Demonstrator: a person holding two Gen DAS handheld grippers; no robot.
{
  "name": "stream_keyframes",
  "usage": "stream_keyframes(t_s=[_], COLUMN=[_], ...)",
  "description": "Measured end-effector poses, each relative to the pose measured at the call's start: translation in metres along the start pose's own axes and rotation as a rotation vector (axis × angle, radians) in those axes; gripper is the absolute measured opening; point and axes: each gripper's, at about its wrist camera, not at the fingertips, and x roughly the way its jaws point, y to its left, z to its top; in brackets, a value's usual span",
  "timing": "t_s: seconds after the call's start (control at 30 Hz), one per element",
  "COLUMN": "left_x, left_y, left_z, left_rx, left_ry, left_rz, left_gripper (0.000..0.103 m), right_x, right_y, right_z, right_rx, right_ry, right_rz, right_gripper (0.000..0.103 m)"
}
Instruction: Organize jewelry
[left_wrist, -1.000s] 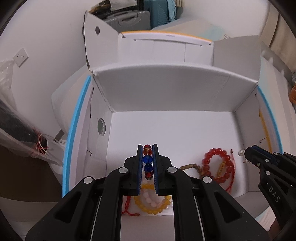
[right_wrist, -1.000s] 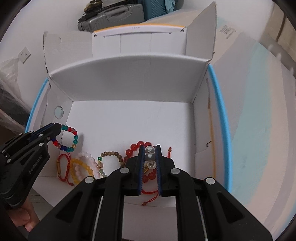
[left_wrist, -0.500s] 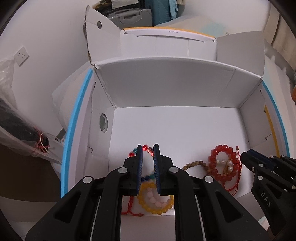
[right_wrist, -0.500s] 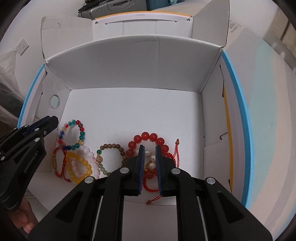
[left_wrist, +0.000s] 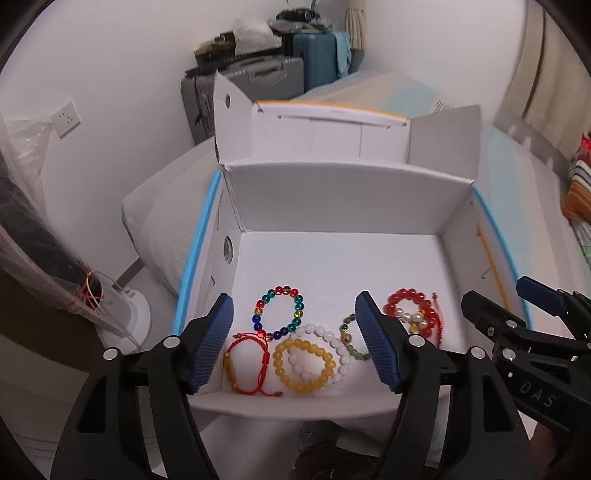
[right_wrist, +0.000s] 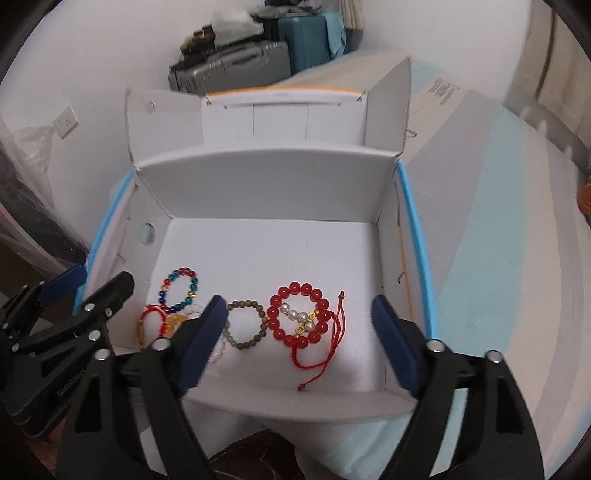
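Several bracelets lie along the front of an open white cardboard box (left_wrist: 332, 258). In the left wrist view I see a multicoloured bead bracelet (left_wrist: 279, 312), a red cord bracelet (left_wrist: 246, 362), a yellow bead bracelet (left_wrist: 303, 364), a white bead bracelet (left_wrist: 334, 345), a brown bead bracelet (left_wrist: 349, 341) and a red bead bracelet with pearls (left_wrist: 412, 313). My left gripper (left_wrist: 295, 345) is open and empty above the front wall. My right gripper (right_wrist: 300, 343) is open and empty above the brown bracelet (right_wrist: 246, 325) and red bracelet (right_wrist: 299, 315).
The box (right_wrist: 273, 251) rests on a blue-edged surface (right_wrist: 415, 240) with its flaps standing up at the back. Suitcases (left_wrist: 258, 77) stand against the far wall. A plastic-wrapped bundle (left_wrist: 33, 240) is at the left. A striped cushion (left_wrist: 580, 188) lies at the right.
Both grippers opened wide and pulled back and up from the box. The multicoloured bracelet left the left gripper and the pearl bracelet left the right gripper; both now lie on the box floor.
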Motion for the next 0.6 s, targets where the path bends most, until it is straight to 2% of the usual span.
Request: stream_keyframes(t_s=[0.17,0.33,0.6], left_x=[-0.030,-0.049,-0.051], left_y=[0.005,0.013,0.020], left_z=[-0.011,-0.028,-0.053], left_rx=[-0.016,-0.015,-0.024], left_ry=[-0.057,-0.089,-0.068], left_rz=[0.014,0.029,0.024], left_gripper=[0.093,0.097,0.097], right_x=[-0.029,-0.045,-0.052], right_y=[0.001,0.004,0.007], right_z=[-0.014,-0.029,-0.055], right_rx=[0.016,0.010,-0.002], right_ry=[-0.042,-0.061,-0.072], right_rz=[0.004,-0.004,-0.018], right_gripper=[0.091,0.092,0.092])
